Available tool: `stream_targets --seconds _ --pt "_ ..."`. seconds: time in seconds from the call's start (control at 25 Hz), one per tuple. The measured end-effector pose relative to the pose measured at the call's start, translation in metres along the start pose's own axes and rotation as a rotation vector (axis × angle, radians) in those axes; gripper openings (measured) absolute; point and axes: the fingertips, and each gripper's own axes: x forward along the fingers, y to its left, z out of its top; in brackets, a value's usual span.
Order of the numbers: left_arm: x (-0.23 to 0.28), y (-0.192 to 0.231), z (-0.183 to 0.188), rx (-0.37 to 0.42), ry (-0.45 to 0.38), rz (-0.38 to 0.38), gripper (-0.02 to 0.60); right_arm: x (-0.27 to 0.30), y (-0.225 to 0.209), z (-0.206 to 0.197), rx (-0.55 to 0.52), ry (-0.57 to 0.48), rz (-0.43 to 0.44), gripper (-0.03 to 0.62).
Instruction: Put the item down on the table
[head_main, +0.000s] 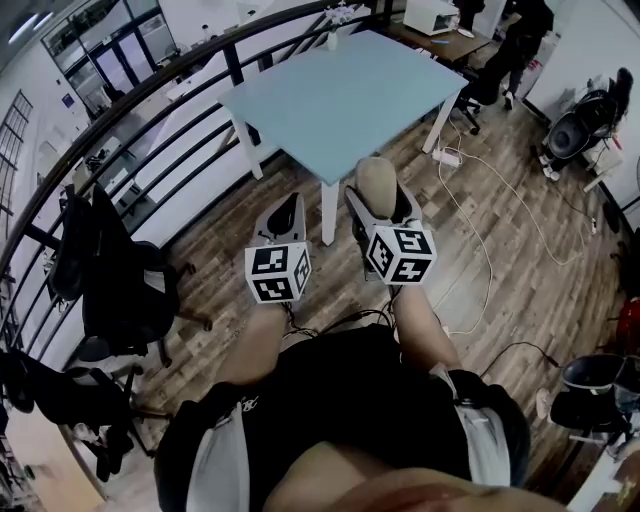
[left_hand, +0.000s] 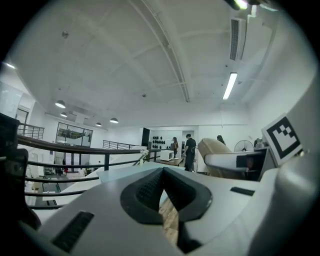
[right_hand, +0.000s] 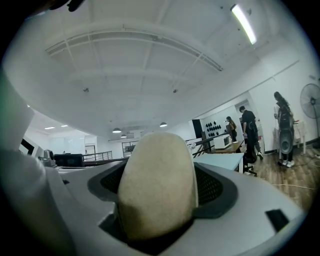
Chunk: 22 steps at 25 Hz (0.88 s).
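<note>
My right gripper (head_main: 379, 203) is shut on a beige, egg-shaped item (head_main: 377, 182), which sticks up between its black pads. In the right gripper view the item (right_hand: 157, 185) fills the space between the jaws and hides their tips. My left gripper (head_main: 289, 212) is held beside it at the left; its pads (left_hand: 150, 186) meet at the tips with nothing between them. The light blue table (head_main: 340, 95) stands ahead of both grippers, which hang in the air over the wooden floor, short of the table's near corner. From the left gripper view the item (left_hand: 214, 150) shows at the right.
A black railing (head_main: 150, 85) runs along the left behind the table. Office chairs draped with dark jackets (head_main: 115, 285) stand at the left. White cables (head_main: 490, 190) lie on the wood floor at the right. People (head_main: 520, 40) and a desk stand at the far back.
</note>
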Motion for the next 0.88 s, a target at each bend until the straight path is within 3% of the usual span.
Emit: stream_targets --seconds 0.48,0.88 --pt "0.015 0.026 -0.004 0.015 0.002 -0.003 0.008 0.025 -0.006 -0.002 0.014 -0.020 -0.034 0.407" --pt "0.099 0.046 0.000 0.025 -0.001 -0.003 0.008 0.102 -0.041 0.004 0.014 -0.031 -0.017 0.407"
